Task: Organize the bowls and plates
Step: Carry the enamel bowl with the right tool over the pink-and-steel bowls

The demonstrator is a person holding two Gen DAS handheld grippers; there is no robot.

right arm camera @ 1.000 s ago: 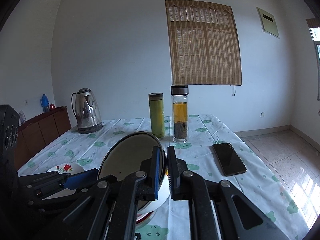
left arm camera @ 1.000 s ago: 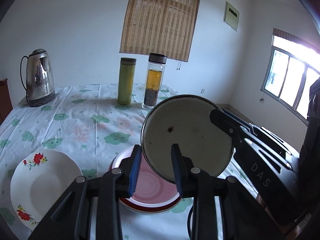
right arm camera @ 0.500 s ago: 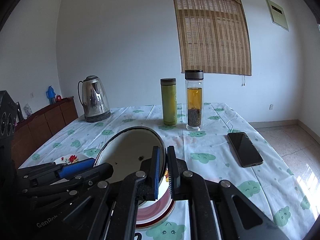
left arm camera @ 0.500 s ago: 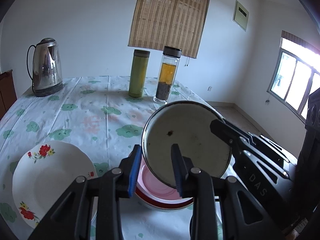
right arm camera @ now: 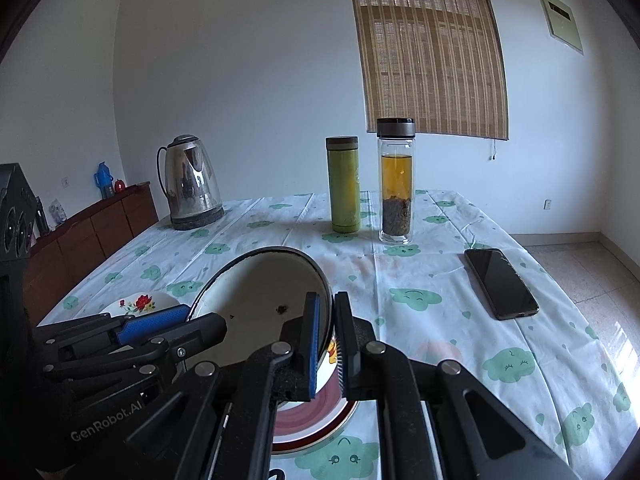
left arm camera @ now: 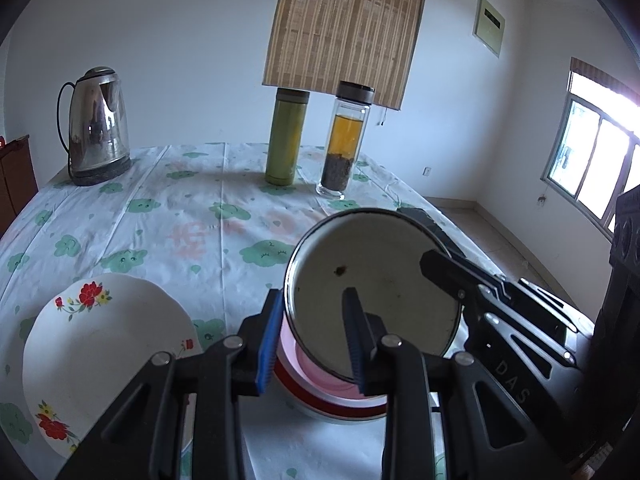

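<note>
Both grippers' fingers pinch the enamel bowl (left arm camera: 372,292); only the right view shows the phone (right arm camera: 500,282).

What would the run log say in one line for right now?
phase: stacking | both jaws shut on enamel bowl, tilted | below: red-rimmed bowl | flowered plate on table, apart | next: likely lower bowl in

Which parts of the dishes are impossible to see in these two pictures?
- Pink bowl: left wrist view, mostly covered by the tilted enamel bowl and the left tool.
- Flowered plate: right wrist view, hidden behind the left tool.
- Flowered plate, left wrist view: lower part hidden by tool arms.
</note>
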